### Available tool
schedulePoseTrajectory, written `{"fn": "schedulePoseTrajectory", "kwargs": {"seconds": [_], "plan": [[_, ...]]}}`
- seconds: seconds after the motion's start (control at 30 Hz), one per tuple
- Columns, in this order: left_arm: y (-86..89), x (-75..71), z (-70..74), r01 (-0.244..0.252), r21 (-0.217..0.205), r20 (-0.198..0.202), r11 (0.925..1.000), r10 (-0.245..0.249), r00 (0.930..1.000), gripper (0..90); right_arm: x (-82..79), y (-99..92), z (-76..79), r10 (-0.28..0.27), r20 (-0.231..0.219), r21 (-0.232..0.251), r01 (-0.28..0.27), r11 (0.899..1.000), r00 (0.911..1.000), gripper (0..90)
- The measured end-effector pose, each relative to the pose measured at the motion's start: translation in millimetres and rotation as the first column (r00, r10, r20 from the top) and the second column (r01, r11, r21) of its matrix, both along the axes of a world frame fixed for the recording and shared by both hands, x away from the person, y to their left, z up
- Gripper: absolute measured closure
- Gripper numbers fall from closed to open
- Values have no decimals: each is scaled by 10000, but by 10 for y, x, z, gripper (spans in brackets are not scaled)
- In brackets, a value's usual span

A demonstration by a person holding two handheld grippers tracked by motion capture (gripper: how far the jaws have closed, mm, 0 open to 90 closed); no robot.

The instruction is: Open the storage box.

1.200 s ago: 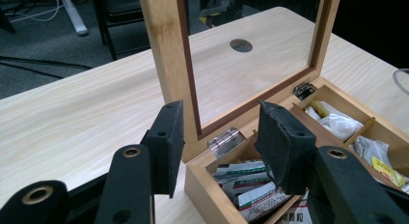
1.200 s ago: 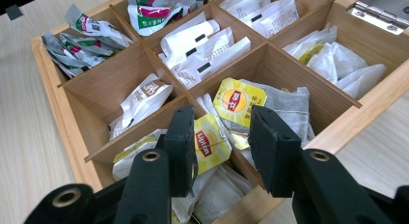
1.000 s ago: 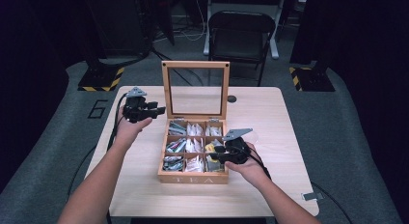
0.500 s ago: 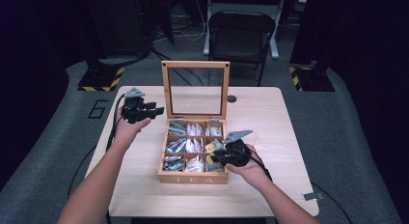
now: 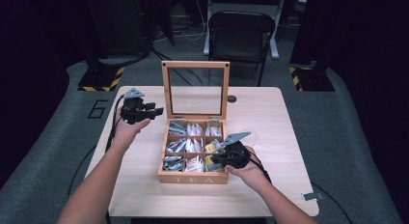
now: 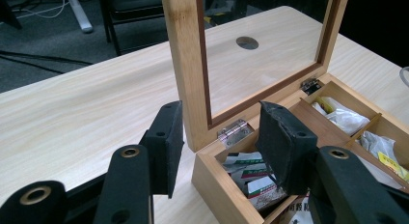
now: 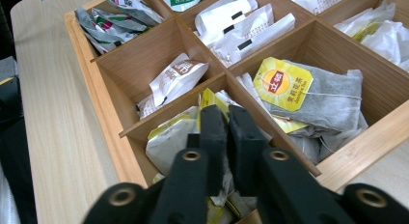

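A: Wooden tea box [image 5: 193,177] mid-table, lid [image 5: 195,90] hinged up and standing upright at the far side, glass pane in a wood frame. Nine compartments, sachets in all.

B: Right gripper [image 5: 218,159] down in the near right corner compartment, held by the right hand [image 5: 248,168]. Jaws nearly together, pinched on a yellow sachet [image 7: 208,99] poking up between the pads. Clamped, as far as visible.

A: Next to that?

B: Just beyond the right gripper's tips, across a divider: a grey tea bag with a yellow tag [image 7: 308,96]. Further along, white packets with black marks [image 7: 241,23]. To its left, a single white sachet [image 7: 173,81] leaning in the middle near compartment. Dividers tight around the jaws.

A: Left gripper?

B: Left gripper [image 5: 153,111] off the box, above bare table [image 5: 270,118] beside the lid's left post, in the left hand [image 5: 126,130]. Jaws wide apart, nothing between them.

A: Blocking?

B: Lid post [image 6: 185,64] straight ahead of the left gripper [image 6: 219,137], between the pads [image 6: 166,139]. Silver hinge [image 6: 234,131] just past them, second hinge [image 6: 309,85] further off. Green-and-white packets [image 6: 248,178] under the right pad.

A: View differences?

B: Hinges and round table hole [image 6: 247,42] clear from the left gripper view; sachet print readable from the right gripper view; high view gives both arms, chair [image 5: 239,33] behind the table, "TEA" on the box front.
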State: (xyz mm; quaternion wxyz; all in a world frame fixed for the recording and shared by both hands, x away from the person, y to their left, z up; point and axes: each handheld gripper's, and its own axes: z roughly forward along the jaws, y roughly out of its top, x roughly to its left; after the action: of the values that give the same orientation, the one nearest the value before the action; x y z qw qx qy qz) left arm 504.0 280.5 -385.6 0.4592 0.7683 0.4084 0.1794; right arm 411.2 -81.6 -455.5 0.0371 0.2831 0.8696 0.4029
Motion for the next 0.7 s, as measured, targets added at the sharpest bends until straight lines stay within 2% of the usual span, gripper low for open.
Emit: {"fn": "schedulePoseTrajectory", "kwargs": {"seconds": [0.23,0.33,0.53,0.7], "plan": [[26,-5,-15,-35,24,-39,10000,35,10000,517,-61,4,54,327,41,146,-328,9994,9995,900],[30,-7,-20,-63,12,-41,10000,63,10000,517,-93,-3,84,293,61,134,-294,9995,9996,900],[27,-16,-9,-68,-1,35,10000,68,10000,516,-119,-54,195,147,322,429,-161,9989,9994,900],[37,-20,-6,-84,1,9,10000,84,10000,516,-112,-80,231,140,242,457,-151,9988,9996,900]]}}
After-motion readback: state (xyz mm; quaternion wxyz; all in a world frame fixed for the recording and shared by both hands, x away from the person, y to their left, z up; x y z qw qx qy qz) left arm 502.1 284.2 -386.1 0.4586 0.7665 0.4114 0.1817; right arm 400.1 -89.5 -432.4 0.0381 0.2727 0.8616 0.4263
